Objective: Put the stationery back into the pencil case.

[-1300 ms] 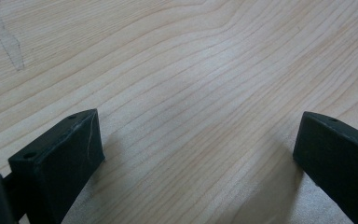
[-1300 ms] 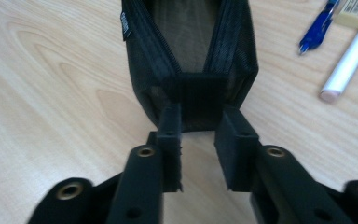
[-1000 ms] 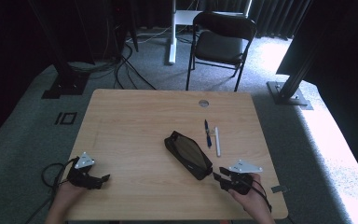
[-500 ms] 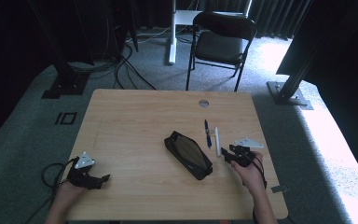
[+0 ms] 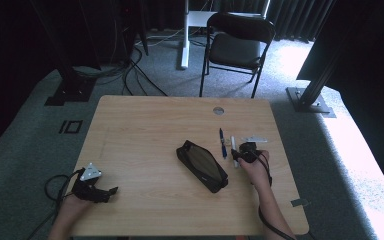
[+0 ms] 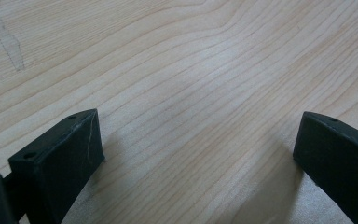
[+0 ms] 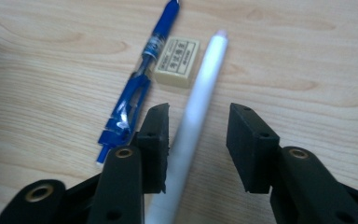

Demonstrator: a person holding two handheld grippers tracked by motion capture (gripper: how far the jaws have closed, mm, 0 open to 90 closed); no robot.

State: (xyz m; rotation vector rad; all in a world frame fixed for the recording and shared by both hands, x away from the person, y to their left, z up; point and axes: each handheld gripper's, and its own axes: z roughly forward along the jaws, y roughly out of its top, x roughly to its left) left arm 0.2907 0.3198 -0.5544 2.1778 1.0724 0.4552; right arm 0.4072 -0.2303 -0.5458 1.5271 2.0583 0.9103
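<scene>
- White pen [image 7: 193,116] is seen lying flat on the table [image 5: 145,125], between the spread jaws of the right gripper [image 7: 196,140]; the jaws have just been closing, one pad close against the barrel, no squeeze yet evident.
- Judged light, stiff, smooth and round: likely to roll or slip. A hold across mid-barrel is advised, jaws square to it.
- Blue pen [image 7: 140,86] lies just beside, on the left of the right gripper view; a small eraser [image 7: 177,56] sits between the two pens near their far ends. Either could be nudged.
- Black pencil case [image 5: 201,165] lies near, clear of the approach.
- Left gripper [image 6: 196,154] rests spread over bare wood, nothing held.
</scene>
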